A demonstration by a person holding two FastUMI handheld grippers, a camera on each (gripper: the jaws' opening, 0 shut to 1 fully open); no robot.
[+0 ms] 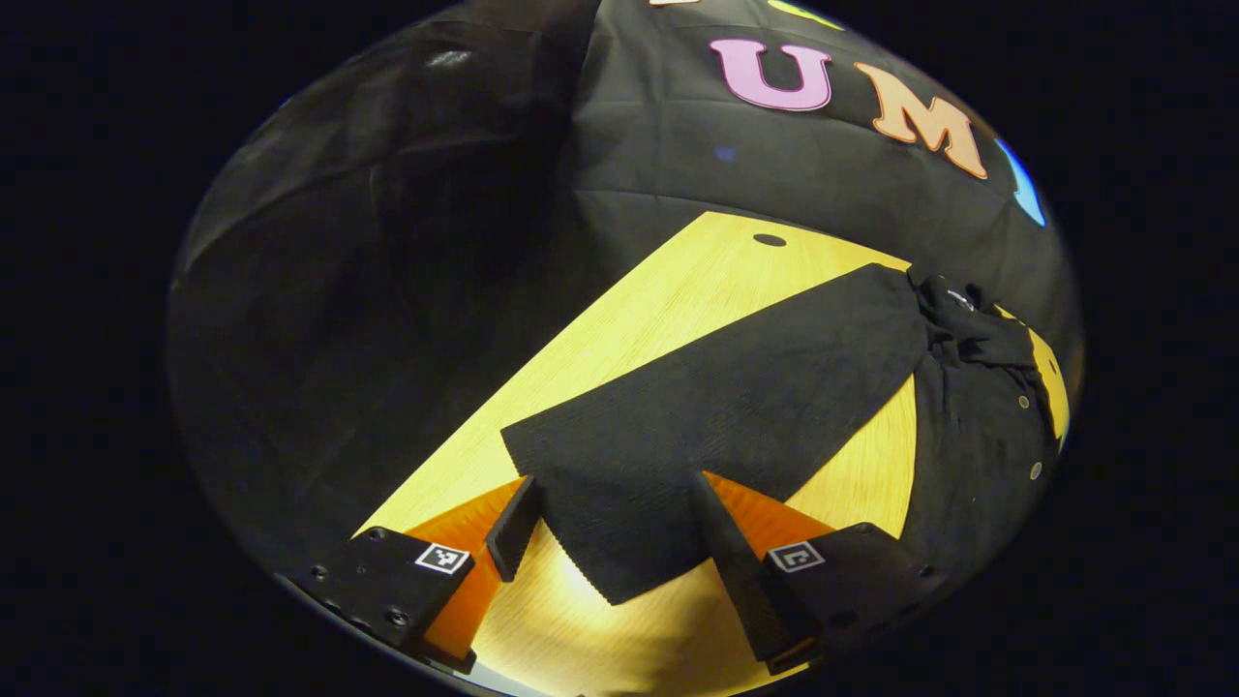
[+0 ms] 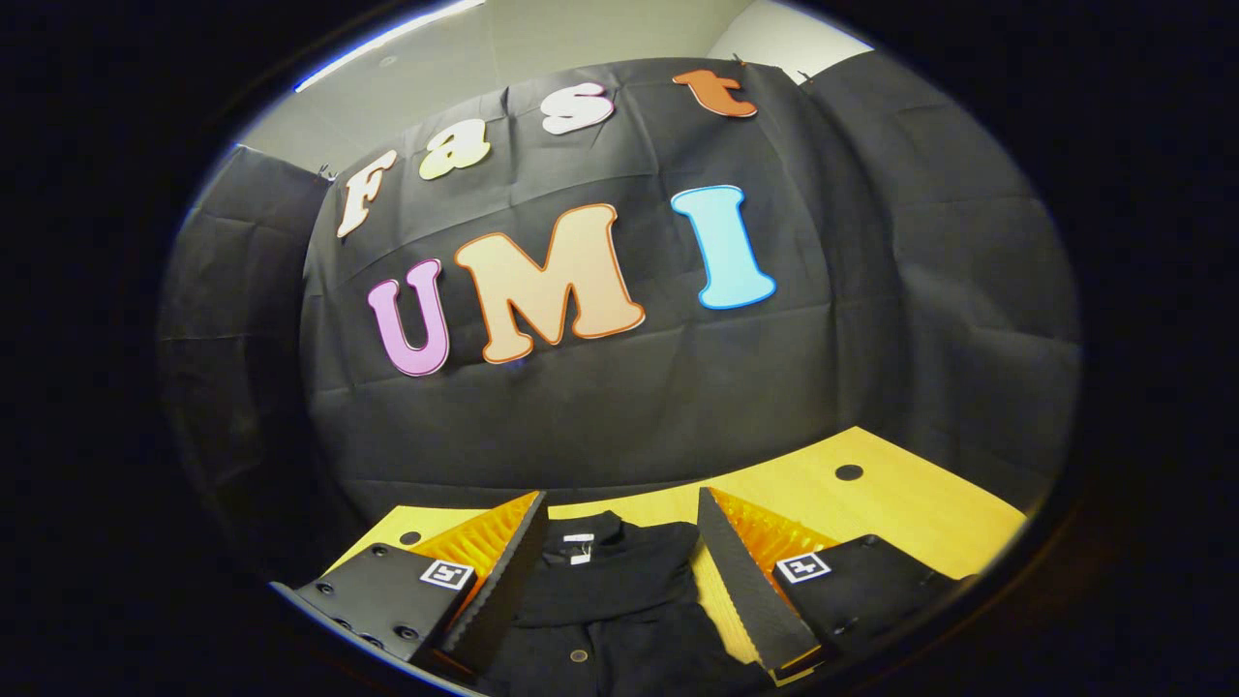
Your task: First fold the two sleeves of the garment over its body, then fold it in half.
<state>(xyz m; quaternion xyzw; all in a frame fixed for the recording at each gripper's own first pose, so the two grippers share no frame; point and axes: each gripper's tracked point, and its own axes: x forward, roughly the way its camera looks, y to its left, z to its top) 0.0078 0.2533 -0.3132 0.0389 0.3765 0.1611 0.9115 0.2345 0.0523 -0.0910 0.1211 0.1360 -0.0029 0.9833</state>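
A black buttoned garment [image 1: 978, 436] lies on a yellow wooden table [image 1: 658, 310]. In the left gripper view one sleeve [image 1: 736, 387] stretches flat from the rumpled collar [image 1: 958, 324] toward me. Its cuff end [image 1: 619, 552] lies between the fingers of my left gripper [image 1: 615, 481], which stands open just above it. In the right gripper view my right gripper [image 2: 621, 494] is open too, hanging over the collar [image 2: 590, 537] and the button placket [image 2: 579, 655] of the garment [image 2: 619, 590]. Nothing is held by either one.
The table [image 2: 871, 513] has small round holes [image 2: 849, 472] [image 1: 770, 239] near its far corners. Black cloth walls close the booth on the far side and at the left. Bare tabletop shows on both sides of the sleeve.
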